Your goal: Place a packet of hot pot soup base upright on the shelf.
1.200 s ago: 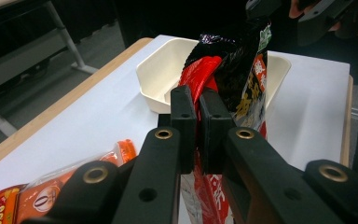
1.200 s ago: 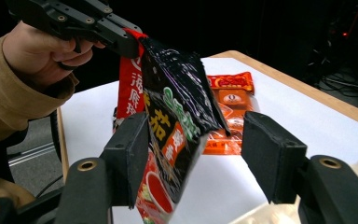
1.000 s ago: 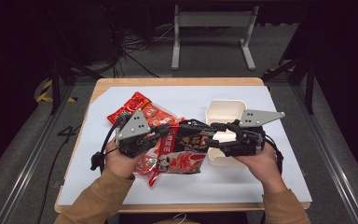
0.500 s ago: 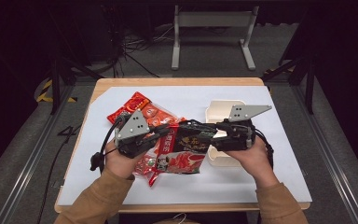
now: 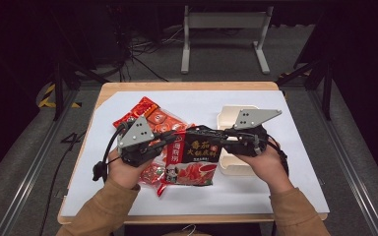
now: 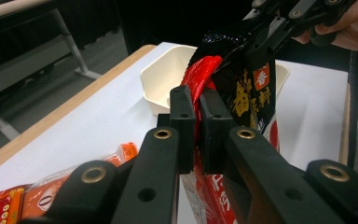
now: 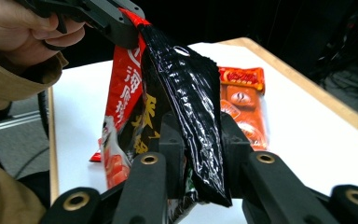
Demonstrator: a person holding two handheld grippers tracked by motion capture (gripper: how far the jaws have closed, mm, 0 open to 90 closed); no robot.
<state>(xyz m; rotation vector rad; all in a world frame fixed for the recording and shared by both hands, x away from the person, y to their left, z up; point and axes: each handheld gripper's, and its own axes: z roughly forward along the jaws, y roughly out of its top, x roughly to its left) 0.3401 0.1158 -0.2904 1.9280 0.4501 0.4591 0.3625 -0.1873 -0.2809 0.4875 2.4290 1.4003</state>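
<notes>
From above, the pouch [image 5: 193, 161] hangs over the middle of the table [image 5: 295, 162], lifted by its top edge between the left gripper [image 5: 166, 141] and the right gripper [image 5: 225, 142], its printed black and red front facing up. A cream tray [image 5: 226, 117] sits just behind and to the right of it, and a heap of red packets [image 5: 150, 115] lies to the left on the pale sheet that covers the wooden top.

The left gripper view [image 6: 196, 119] gives what the high view cannot: the two black pads are pressed nearly together on a thin red seam of the pouch [image 6: 249, 93], the film creased and glossy, with the tray [image 6: 168, 77] open and hollow beyond. The far hand [image 6: 349, 23] holds the other corner there.

The right gripper view [image 7: 200, 135] shows the pouch [image 7: 191, 98] edge-on as a puffed, shiny black fold standing between its jaws, which have just been closing; both pads touch the film. Flat orange packets [image 7: 242, 102] lie on the sheet behind. The left hand [image 7: 28, 28] grips its tool at the top left corner.
</notes>
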